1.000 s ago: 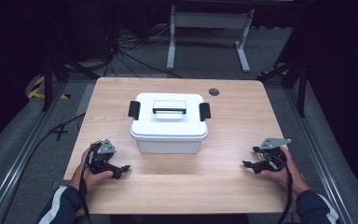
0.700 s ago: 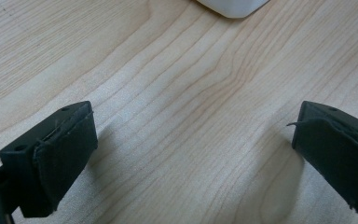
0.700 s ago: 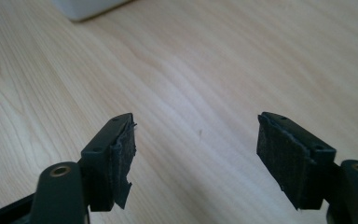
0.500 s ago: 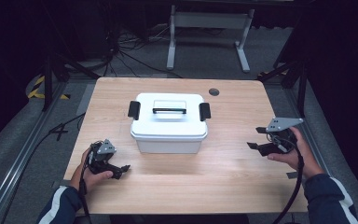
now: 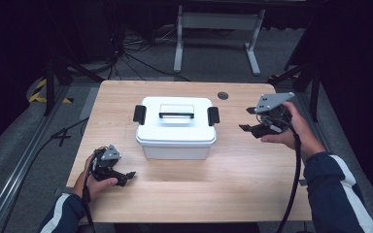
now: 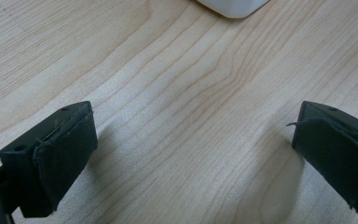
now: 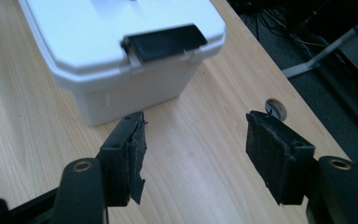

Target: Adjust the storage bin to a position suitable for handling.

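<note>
- A white lidded box (image 5: 176,127) stood on the wooden counter (image 5: 243,170), near its middle and somewhat toward the far edge; its lid was on, so what it held could not be told.
- A black handle (image 5: 176,115) lay flat on the lid, and a black latch sat at each short end, the left latch (image 5: 139,114) and the right latch (image 5: 213,116) both folded against the box.
- The left gripper (image 5: 125,176) rested low at the near left corner of the counter, well apart from the box, its jaws wide apart with bare wood between them.
- The right gripper (image 5: 246,119) was held above the counter near the right edge, just beside the right latch and pointing at it, jaws apart and clamped on nothing.
- A round cable hole (image 5: 223,95) sat near the far edge, right of the box.
- Cables (image 5: 141,53) and a grey metal stand (image 5: 217,24) lay on the floor beyond the counter.
</note>
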